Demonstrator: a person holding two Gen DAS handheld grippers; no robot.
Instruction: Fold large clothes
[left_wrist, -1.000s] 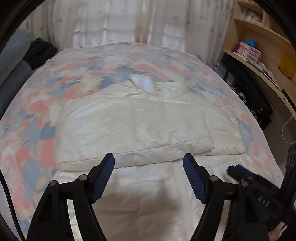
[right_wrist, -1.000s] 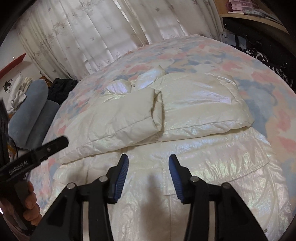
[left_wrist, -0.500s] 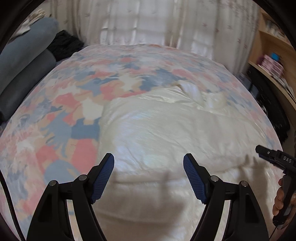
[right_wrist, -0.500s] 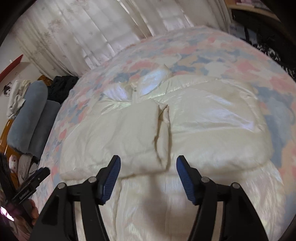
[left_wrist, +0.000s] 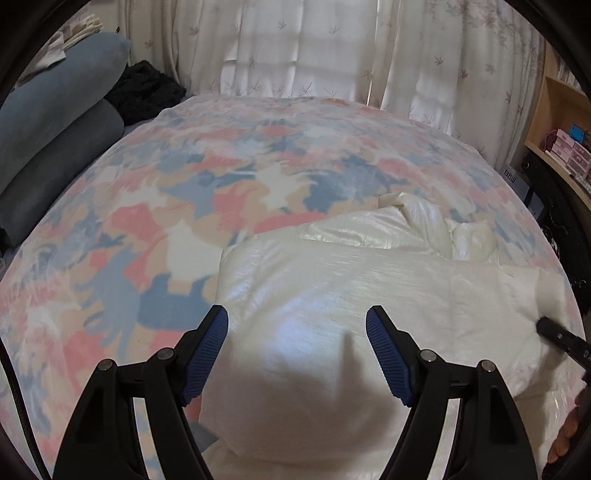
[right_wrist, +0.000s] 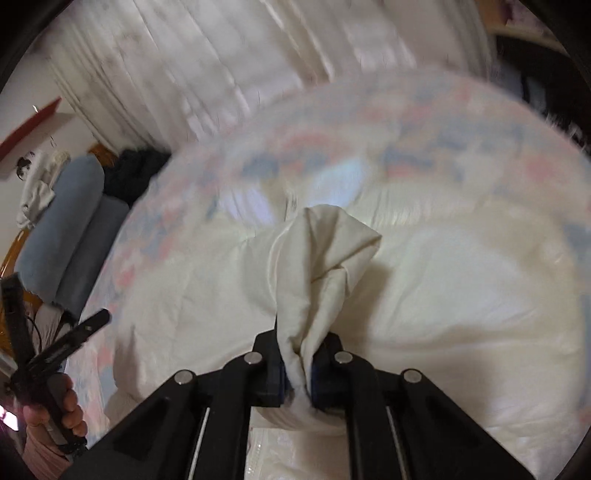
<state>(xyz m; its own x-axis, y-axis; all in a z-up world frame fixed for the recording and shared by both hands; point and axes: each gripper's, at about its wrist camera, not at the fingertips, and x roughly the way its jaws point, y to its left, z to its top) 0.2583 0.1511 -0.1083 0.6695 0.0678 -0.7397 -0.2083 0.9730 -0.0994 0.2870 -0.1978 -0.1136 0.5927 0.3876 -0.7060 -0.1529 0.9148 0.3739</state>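
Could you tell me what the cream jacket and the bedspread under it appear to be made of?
Cream jacket: probably a padded synthetic shell, nylon-like; it looks puffy with a pearly sheen, and the right gripper pinches a thin, creased fold. Bedspread: seemingly soft matte woven or fleece fabric, printed pink, blue and beige, without shine.

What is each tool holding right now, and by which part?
The right tool is shut on a bunched-up fold of the cream puffer jacket; which part cannot be told. The left tool is open above the jacket, holding nothing.
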